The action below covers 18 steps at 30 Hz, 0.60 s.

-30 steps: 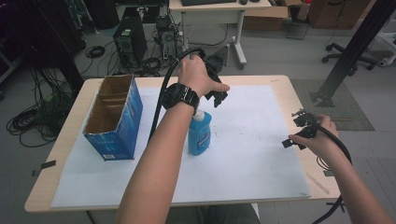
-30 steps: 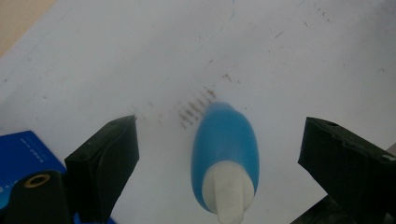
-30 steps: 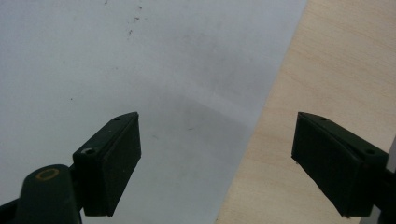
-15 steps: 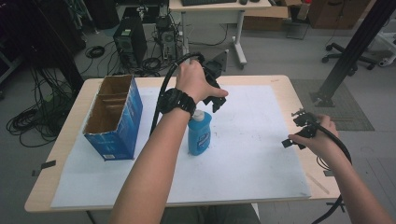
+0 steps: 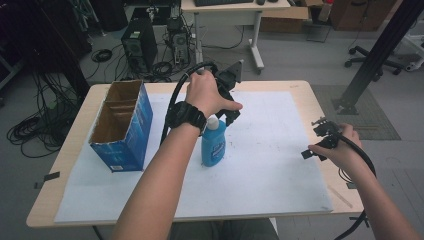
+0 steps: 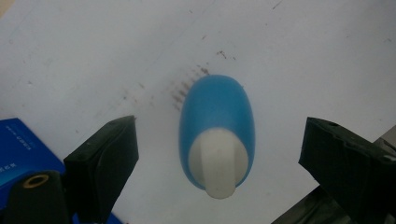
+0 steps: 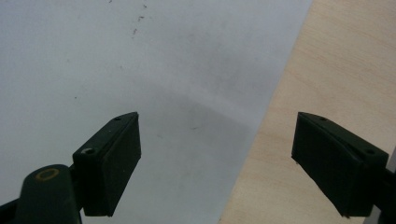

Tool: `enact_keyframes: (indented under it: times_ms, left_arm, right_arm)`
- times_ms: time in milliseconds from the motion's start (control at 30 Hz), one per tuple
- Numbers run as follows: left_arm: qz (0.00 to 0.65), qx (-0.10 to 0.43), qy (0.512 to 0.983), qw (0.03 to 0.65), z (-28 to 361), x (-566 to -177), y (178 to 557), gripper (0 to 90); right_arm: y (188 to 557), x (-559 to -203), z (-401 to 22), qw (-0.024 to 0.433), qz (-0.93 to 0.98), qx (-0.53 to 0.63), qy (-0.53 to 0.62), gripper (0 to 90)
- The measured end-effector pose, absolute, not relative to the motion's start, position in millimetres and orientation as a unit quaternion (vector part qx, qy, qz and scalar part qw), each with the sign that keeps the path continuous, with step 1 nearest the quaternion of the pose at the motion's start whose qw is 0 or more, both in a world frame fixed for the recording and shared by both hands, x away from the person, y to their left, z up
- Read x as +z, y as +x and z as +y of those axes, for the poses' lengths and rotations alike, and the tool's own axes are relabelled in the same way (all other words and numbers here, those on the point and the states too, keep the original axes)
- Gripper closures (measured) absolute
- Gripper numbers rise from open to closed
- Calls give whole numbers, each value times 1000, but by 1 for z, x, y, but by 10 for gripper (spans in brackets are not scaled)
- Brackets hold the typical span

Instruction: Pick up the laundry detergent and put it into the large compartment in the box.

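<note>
Blue cardboard box (image 5: pixel 122 127) is standing open-topped at the left of the tabletop (image 5: pixel 300 90), on the white paper sheet (image 5: pixel 270 150). Just right of the box, the blue bottle (image 5: pixel 213 142) with a white cap is standing upright near the sheet's middle. Left gripper (image 5: pixel 227 102) is hovering directly above the bottle; in the left gripper view its fingers (image 6: pixel 105 158) are spreading wide, flanking the bottle (image 6: pixel 217 133) without touching. Right gripper (image 5: pixel 320 142) is hanging well apart at the sheet's right edge, fingers (image 7: pixel 109 161) gaping wide, gripping nothing.
</note>
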<state>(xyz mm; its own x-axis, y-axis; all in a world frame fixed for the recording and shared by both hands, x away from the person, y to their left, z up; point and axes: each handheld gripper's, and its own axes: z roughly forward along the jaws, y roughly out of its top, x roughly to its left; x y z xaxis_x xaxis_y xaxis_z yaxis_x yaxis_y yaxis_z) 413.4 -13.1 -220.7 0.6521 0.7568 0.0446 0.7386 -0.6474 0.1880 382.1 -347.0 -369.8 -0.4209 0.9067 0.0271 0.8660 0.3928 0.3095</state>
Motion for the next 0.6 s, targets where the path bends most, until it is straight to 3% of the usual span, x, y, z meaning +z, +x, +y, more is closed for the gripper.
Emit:
enact_keyframes:
  times_ms: [600]
  left_arm:
    - [418, 51, 903, 91, -3, -246, 408, 111]
  right_arm:
    - [382, -375, -345, 70, 832, 137, 533, 159]
